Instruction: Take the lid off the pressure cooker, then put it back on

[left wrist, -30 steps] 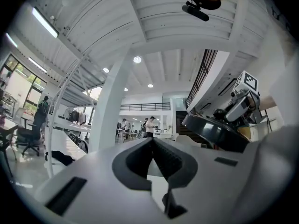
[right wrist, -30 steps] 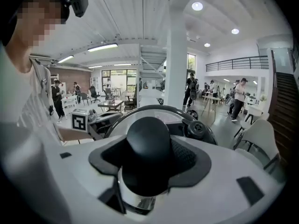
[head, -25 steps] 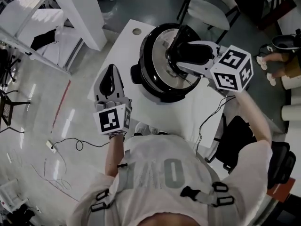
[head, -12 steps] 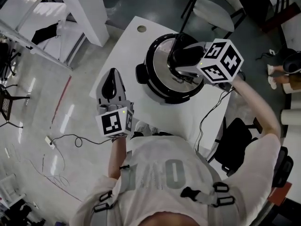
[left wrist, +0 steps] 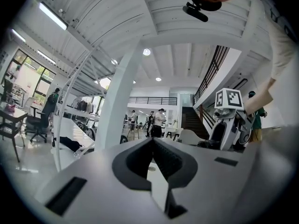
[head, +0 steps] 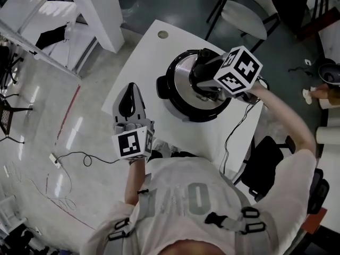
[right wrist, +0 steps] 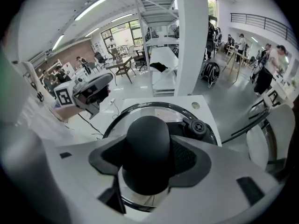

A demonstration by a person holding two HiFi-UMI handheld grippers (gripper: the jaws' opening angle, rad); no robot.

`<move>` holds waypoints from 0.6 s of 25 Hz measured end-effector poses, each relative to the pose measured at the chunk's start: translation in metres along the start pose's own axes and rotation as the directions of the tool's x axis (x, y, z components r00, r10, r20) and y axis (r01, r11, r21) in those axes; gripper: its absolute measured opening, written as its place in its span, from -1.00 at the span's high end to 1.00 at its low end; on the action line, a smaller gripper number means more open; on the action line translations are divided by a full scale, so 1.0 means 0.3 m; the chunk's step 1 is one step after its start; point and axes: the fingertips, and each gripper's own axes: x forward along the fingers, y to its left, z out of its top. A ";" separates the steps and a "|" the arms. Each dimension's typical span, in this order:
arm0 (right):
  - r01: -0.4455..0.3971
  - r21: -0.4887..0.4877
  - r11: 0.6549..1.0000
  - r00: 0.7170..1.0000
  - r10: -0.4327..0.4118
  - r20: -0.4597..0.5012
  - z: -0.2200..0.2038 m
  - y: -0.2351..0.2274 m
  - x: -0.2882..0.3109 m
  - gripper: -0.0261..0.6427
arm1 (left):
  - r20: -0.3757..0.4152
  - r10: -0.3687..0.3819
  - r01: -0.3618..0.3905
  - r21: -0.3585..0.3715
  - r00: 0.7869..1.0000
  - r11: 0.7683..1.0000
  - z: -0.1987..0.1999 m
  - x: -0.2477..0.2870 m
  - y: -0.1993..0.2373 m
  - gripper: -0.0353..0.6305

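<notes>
Room: we are looking down into a big bright hall with a white column (head: 98, 15), a shiny floor and a chair (head: 241, 15) beyond the table.
Table: a white table (head: 138, 62) is carrying the cooker, and a black cable (head: 234, 137) is running along its right edge.
Pressure cooker: the black pressure cooker (head: 183, 110) is standing upright on the table.
Lid: the steel lid (head: 183, 70) is lying over the mouth of the cooker; we are not able to tell if it is fully seated.
Right gripper: the right gripper (head: 204, 70) is pointing steeply down, and its jaws are clamping the knob.
Left gripper: the left gripper (head: 129, 89) is hovering at the table's left edge, well apart from the cooker, with its jaws pressed together and nothing between them.
Knob: the black knob (right wrist: 147, 146) is sitting in the middle of the lid.
Valve: a small black valve (right wrist: 197, 126) is standing on the lid just beside the knob.
</notes>
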 end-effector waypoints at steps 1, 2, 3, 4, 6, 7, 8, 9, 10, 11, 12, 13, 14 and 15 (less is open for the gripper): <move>-0.001 -0.004 1.000 1.000 0.001 -0.002 -0.004 0.002 0.004 0.07 | -0.003 0.000 0.000 -0.001 1.000 1.000 -0.005 0.001 0.003 0.84; -0.002 -0.008 1.000 1.000 0.002 0.001 -0.004 0.003 0.005 0.07 | -0.006 0.001 -0.001 -0.002 1.000 1.000 -0.010 0.004 0.005 0.84; -0.004 -0.008 1.000 1.000 0.004 0.008 -0.002 0.004 0.005 0.07 | -0.008 0.002 -0.002 -0.004 1.000 1.000 -0.014 0.007 0.007 0.84; -0.006 -0.005 1.000 1.000 0.006 0.015 0.000 0.004 0.005 0.07 | -0.010 0.003 -0.003 -0.007 1.000 1.000 -0.016 0.012 0.006 0.84; -0.009 0.013 1.000 1.000 0.009 0.023 0.001 0.002 0.008 0.07 | -0.009 0.000 0.000 -0.009 1.000 1.000 -0.016 0.019 -0.004 0.84; -0.010 0.028 1.000 1.000 0.009 0.021 -0.001 0.002 0.010 0.07 | -0.006 -0.004 0.004 -0.009 1.000 1.000 -0.014 0.023 -0.012 0.84; -0.009 0.047 0.999 1.000 0.008 0.018 -0.002 0.002 0.010 0.07 | -0.003 -0.007 0.007 -0.008 1.000 1.000 -0.010 0.026 -0.021 0.84; -0.007 0.067 0.998 1.000 0.006 0.015 -0.003 0.002 0.010 0.07 | -0.002 -0.011 0.011 -0.006 1.000 1.000 -0.005 0.030 -0.029 0.84; -0.004 0.084 0.996 1.000 0.003 0.017 -0.002 0.001 0.011 0.07 | -0.003 -0.014 0.014 -0.002 1.000 1.000 -0.002 0.034 -0.035 0.84; -0.001 0.093 0.996 1.000 -0.001 0.023 0.000 0.003 0.012 0.07 | -0.005 -0.016 0.016 0.001 1.000 1.000 -0.003 0.037 -0.039 0.84; 0.000 0.089 0.996 0.999 -0.003 0.032 0.001 0.006 0.013 0.07 | -0.009 -0.016 0.016 0.002 1.000 1.000 -0.005 0.039 -0.043 0.84; -0.005 0.068 0.998 0.999 0.002 0.042 -0.001 0.010 0.012 0.07 | -0.014 -0.016 0.016 0.003 1.000 1.000 -0.007 0.039 -0.047 0.84; -0.019 0.032 0.999 0.998 0.017 0.056 -0.004 0.017 0.010 0.07 | -0.017 -0.018 0.018 0.005 1.000 1.000 -0.008 0.037 -0.053 0.84; -0.042 -0.010 0.999 0.997 0.043 0.072 -0.006 0.025 0.008 0.07 | -0.016 -0.024 0.024 0.008 1.000 1.000 -0.008 0.036 -0.058 0.84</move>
